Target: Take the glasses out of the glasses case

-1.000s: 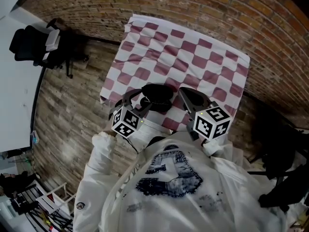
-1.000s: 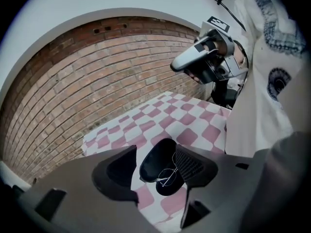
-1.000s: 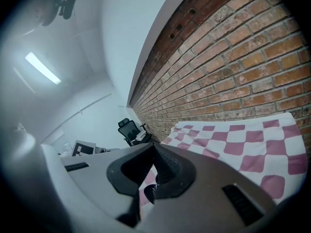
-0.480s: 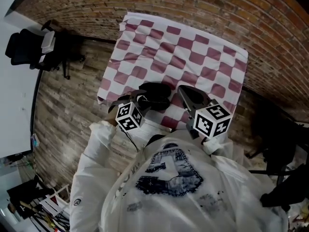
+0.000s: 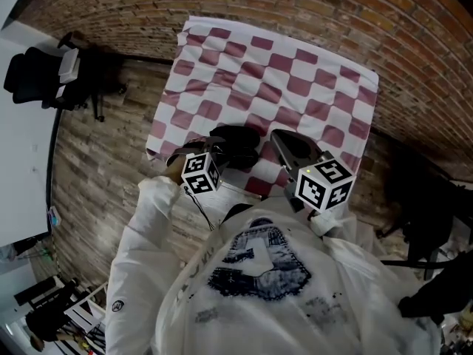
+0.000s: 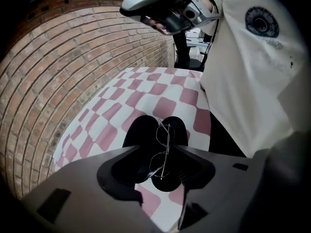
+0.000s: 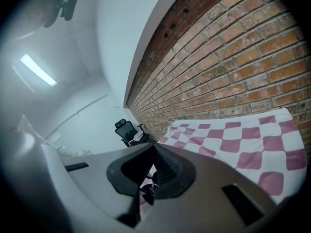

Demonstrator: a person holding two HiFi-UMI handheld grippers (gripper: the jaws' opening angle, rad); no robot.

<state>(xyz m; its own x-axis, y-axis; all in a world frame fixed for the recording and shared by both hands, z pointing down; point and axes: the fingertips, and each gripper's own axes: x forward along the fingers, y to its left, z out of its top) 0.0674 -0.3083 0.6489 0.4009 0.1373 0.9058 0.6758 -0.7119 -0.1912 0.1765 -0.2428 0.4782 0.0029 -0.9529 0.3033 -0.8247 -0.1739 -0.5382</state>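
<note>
Glasses [image 6: 163, 131]: in the open black glasses case [image 6: 137, 135] at the table's [image 5: 295, 58] near edge, long axis along that edge.
Left gripper [image 6: 158, 150]: jaws apart around the glasses, just been closing.
Right gripper [image 7: 154, 147]: jaws together, empty.

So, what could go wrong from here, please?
The jaws of the left gripper have just been closing around the thin wire glasses, not yet pressing; a hard pinch could bend the frame. The open black case lies by the near edge of the cloth, apparently unheld, so it might drag off with them.
</note>
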